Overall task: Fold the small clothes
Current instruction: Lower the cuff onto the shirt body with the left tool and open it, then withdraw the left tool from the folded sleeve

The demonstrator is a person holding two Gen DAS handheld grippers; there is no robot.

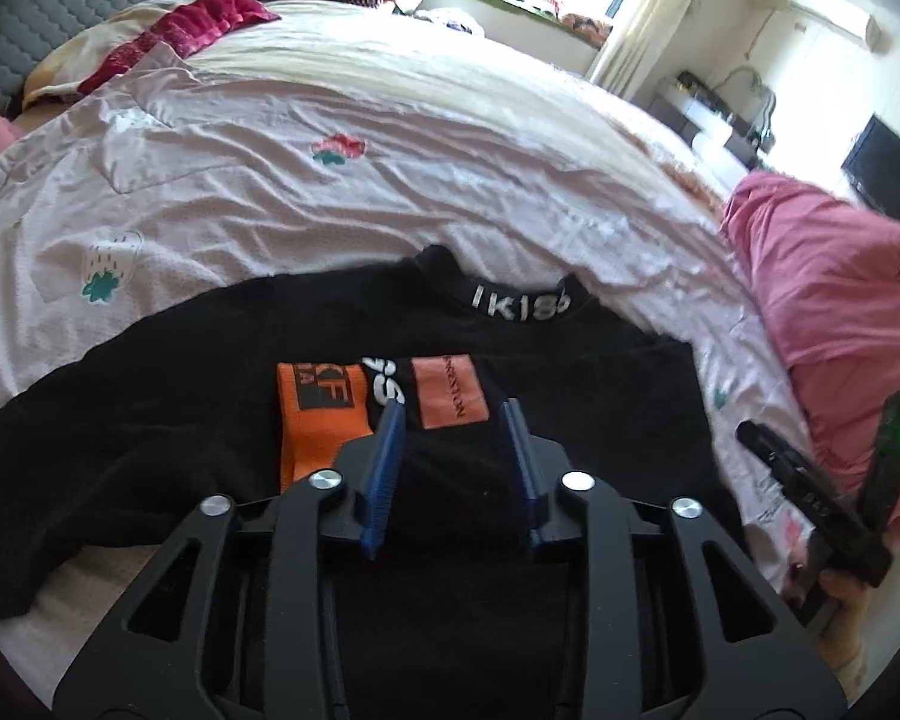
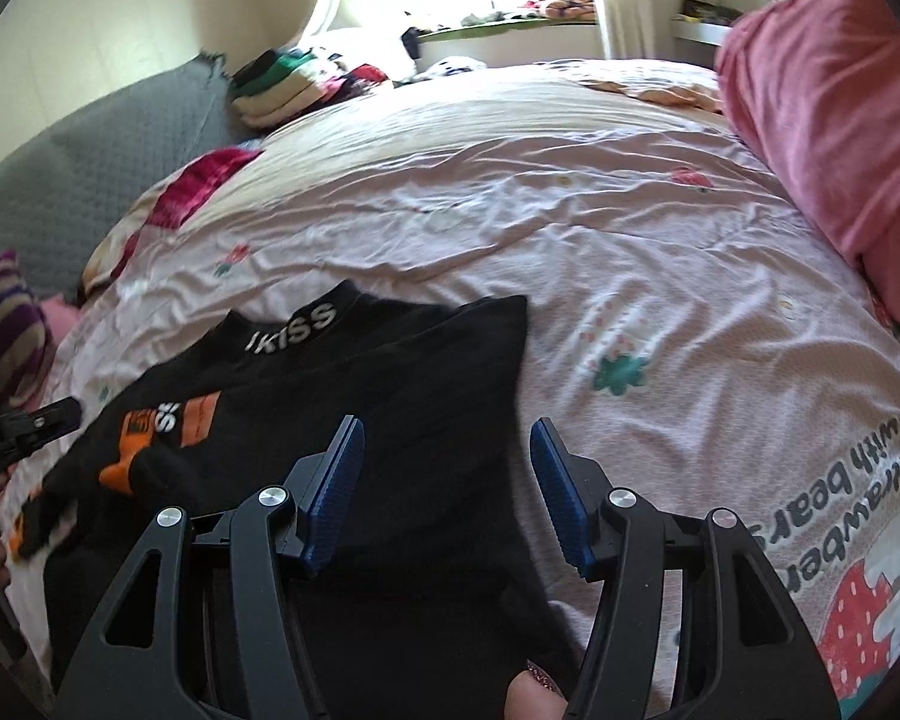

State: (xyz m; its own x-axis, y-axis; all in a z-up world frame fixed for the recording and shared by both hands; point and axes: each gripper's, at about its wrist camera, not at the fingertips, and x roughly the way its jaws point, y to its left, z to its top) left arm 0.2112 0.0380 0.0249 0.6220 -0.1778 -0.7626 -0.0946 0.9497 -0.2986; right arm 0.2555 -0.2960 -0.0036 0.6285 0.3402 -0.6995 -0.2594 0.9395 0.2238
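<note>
A black top (image 1: 210, 408) with white collar lettering and orange patches (image 1: 321, 414) lies spread on the pink bedsheet (image 1: 330, 204). My left gripper (image 1: 453, 420) is open above the garment's middle, with nothing between its blue pads. In the right wrist view the same top (image 2: 390, 372) lies at lower left, one side folded over. My right gripper (image 2: 447, 438) is open over the garment's right edge, holding nothing. The right gripper also shows in the left wrist view (image 1: 822, 480) at the right edge, and the left gripper's tip shows in the right wrist view (image 2: 24, 426) at far left.
A pink quilt (image 2: 828, 120) is bunched along the bed's right side. A stack of folded clothes (image 2: 294, 84) sits at the far end near the window. A red and cream pillow (image 1: 168, 42) and a grey headboard (image 2: 90, 168) lie to the left.
</note>
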